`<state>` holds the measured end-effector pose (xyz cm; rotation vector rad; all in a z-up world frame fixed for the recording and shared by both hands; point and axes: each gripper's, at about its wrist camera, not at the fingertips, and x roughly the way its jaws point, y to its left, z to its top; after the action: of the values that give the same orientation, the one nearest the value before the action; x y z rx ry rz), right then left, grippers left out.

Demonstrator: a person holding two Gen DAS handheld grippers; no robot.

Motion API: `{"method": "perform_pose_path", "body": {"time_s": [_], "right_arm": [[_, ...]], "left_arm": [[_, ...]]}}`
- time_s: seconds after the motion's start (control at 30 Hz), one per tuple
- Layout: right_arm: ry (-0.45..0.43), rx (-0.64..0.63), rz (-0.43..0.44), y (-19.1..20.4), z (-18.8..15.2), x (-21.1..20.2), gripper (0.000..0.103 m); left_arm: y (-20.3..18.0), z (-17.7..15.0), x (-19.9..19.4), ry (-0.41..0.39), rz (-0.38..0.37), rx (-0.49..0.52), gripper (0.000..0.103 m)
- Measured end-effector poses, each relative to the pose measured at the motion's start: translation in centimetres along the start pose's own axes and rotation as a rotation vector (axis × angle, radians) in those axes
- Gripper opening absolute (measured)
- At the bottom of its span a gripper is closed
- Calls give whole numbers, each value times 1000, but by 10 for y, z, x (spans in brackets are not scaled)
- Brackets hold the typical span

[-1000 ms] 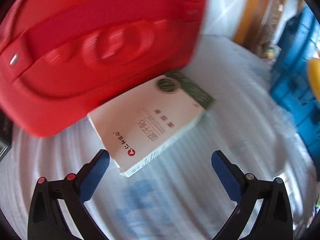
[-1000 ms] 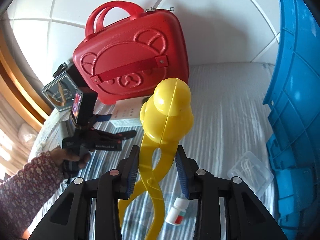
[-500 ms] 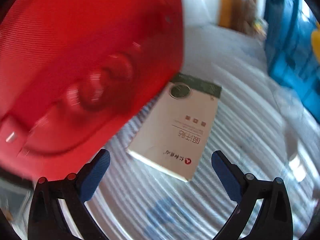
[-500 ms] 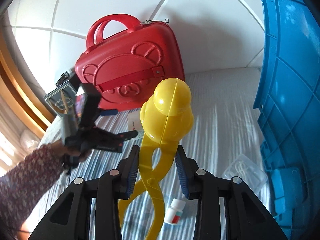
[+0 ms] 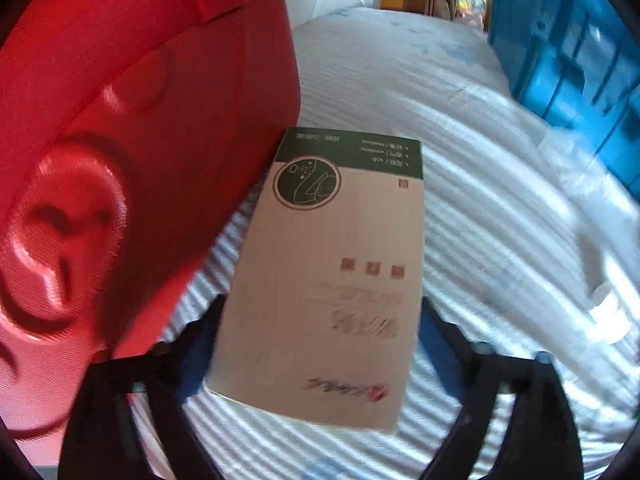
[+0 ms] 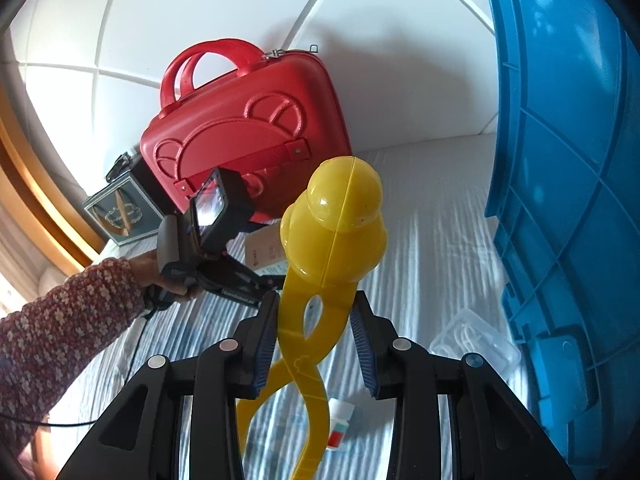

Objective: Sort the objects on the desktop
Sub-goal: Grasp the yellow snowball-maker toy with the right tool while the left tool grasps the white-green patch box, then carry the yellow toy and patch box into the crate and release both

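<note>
Jaws of the left gripper have just been closing around one white box at six o'clock of one red case, while the right gripper clamps one yellow duck-shaped tong.

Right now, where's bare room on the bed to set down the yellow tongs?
The widest free patch is the white cover between the red case and the blue crate. Nearer, it's crowded: a clear box, a small bottle.

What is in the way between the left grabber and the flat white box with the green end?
Nothing visible. The flat white cardboard box with the green end already sits between the left gripper's closing jaws. The red hard-shell case stands close beside it, not between.
</note>
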<state>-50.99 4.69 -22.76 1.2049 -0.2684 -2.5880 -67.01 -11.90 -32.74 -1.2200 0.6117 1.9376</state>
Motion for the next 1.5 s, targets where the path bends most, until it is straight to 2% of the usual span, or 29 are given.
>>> {"method": "perform_pose_path", "body": {"time_s": [0.13,0.23,0.37,0.47,0.63,0.73,0.83,0.9,1.0,1.1,1.23,1.33,1.5], "right_arm": [[-6,1,-3,0,-1,-5,35],[-15,0,-9,-1,-1,-10,35],[-20,-18,-21,3,-2,-18,35],[-21,-37,-28,7,-6,-26,35],[-27,-69,-22,24,-13,-48,35],[-67,-79,-3,37,-13,-81,35],[-144,-87,3,52,-14,-134,35],[-199,-82,4,59,-18,-175,35],[-284,-67,-36,60,-29,-248,35],[-353,-33,-111,46,-41,-324,35],[-430,15,-235,8,-57,-413,35],[-468,52,-315,-33,-57,-459,35],[-439,93,-387,-110,-44,-488,35]], "left_arm": [[-16,-13,-8,-3,2,-38,76],[-25,-26,-15,-22,31,-118,75],[-52,-46,-29,-50,113,-189,75],[-67,-62,-52,-103,174,-232,75],[-88,-79,-130,-215,249,-275,75],[-120,-77,-186,-300,306,-248,75],[-165,-61,-232,-372,367,-178,75],[-201,-39,-252,-419,392,-135,75],[-242,-6,-282,-482,390,-94,75],[-285,26,-301,-531,384,-34,75],[-346,74,-323,-576,354,42,76],[-384,115,-331,-593,322,65,76],[-429,188,-317,-561,334,89,76]]}}
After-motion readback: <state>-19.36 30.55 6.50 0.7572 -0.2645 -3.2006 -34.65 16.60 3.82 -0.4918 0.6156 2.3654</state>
